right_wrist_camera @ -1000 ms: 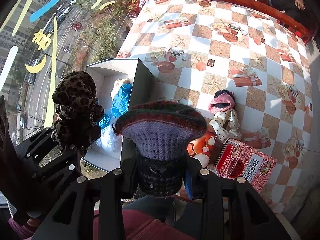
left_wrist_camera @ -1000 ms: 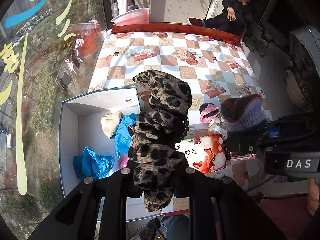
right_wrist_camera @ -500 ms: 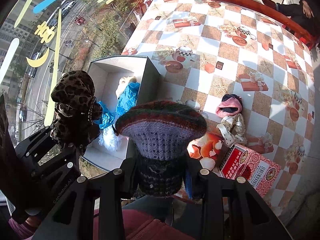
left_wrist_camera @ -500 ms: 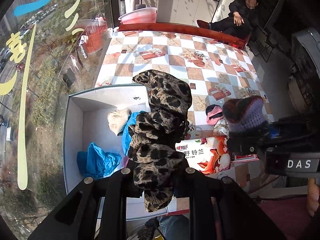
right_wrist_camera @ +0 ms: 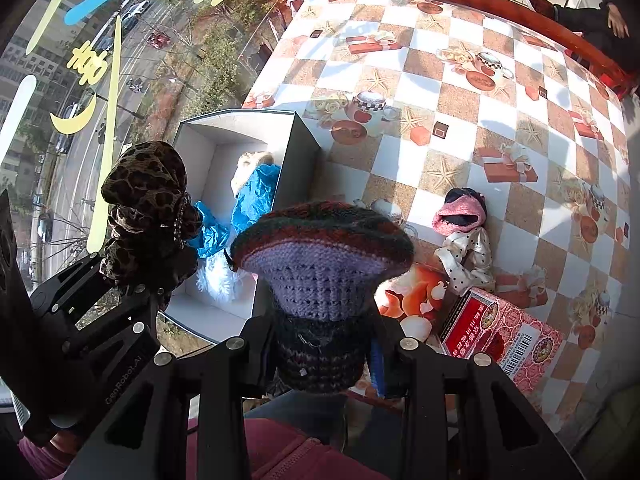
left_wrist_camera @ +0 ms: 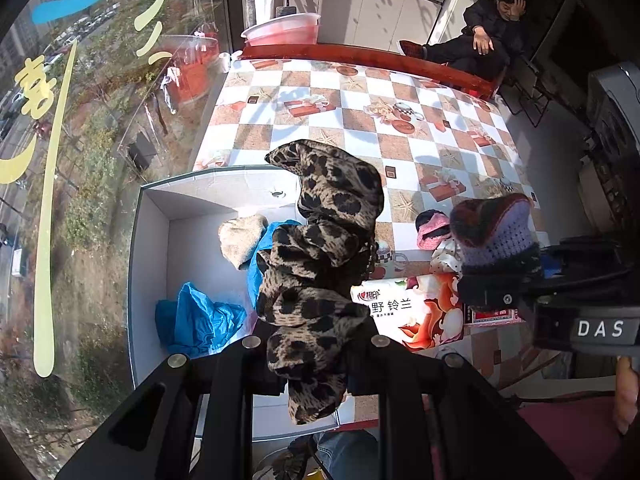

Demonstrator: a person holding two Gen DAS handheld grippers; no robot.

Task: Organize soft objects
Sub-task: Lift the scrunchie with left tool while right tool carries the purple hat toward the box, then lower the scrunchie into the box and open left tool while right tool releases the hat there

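Beyond the checkered table (right_wrist_camera: 460, 128), only the right view shows each hand-held gripper clamping fabric.

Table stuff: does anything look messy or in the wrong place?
Yes. A small doll lies flopped on the table beside a tissue pack, outside the white box where other soft things already sit.

bright window daylight, hard shadows, fisheye-warped edges

Checkered tablecloth (right_wrist_camera: 452, 104) printed with gift boxes and starfish. Red patterned carton (right_wrist_camera: 504, 336) lies near its edge. Pink basin (left_wrist_camera: 282, 30) beyond. Seated person (left_wrist_camera: 476, 40) behind.
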